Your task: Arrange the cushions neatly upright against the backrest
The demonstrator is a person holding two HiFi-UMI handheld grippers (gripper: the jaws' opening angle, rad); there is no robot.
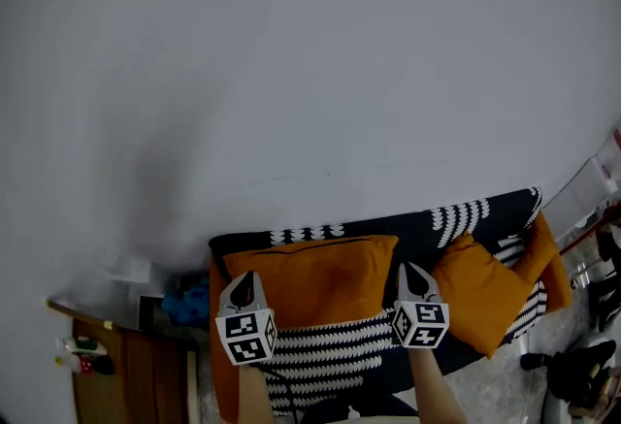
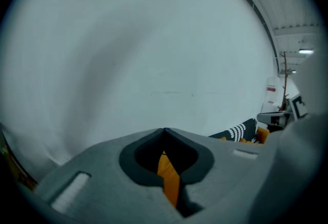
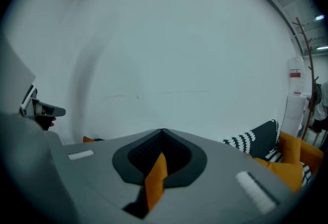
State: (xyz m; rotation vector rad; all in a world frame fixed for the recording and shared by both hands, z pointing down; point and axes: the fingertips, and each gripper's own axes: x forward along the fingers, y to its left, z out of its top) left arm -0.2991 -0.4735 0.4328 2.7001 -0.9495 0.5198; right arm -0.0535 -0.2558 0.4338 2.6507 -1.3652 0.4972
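Two grippers: left gripper (image 1: pixel 243 278) and right gripper (image 1: pixel 414 278) hold one large cushion (image 1: pixel 315 278) between them, at its left and right ends.
Left fingers: the fingers (image 2: pixel 102 166) are clamped together on a fold of the cushion's orange fabric.
Right fingers: the fingers (image 3: pixel 220 166) are likewise pressed together on an orange fold.
Large cushion: orange, spread across the middle of the sofa (image 1: pixel 221 364), just in front of the backrest (image 1: pixel 427 223).
Second cushion: orange second cushion (image 1: pixel 482 301), tilted, to the right, beside the sofa's right arm.
Throw: black throw (image 1: pixel 320 349) with white rows drapes seat and backrest.
Wall: plain white wall (image 1: pixel 291 73) behind.
Writing: square black-and-white codes on the marker cubes (image 1: pixel 245 335); labels on the bottles (image 1: pixel 82 354) on the wooden worktop (image 1: pixel 116 374), far left, are too small to read.
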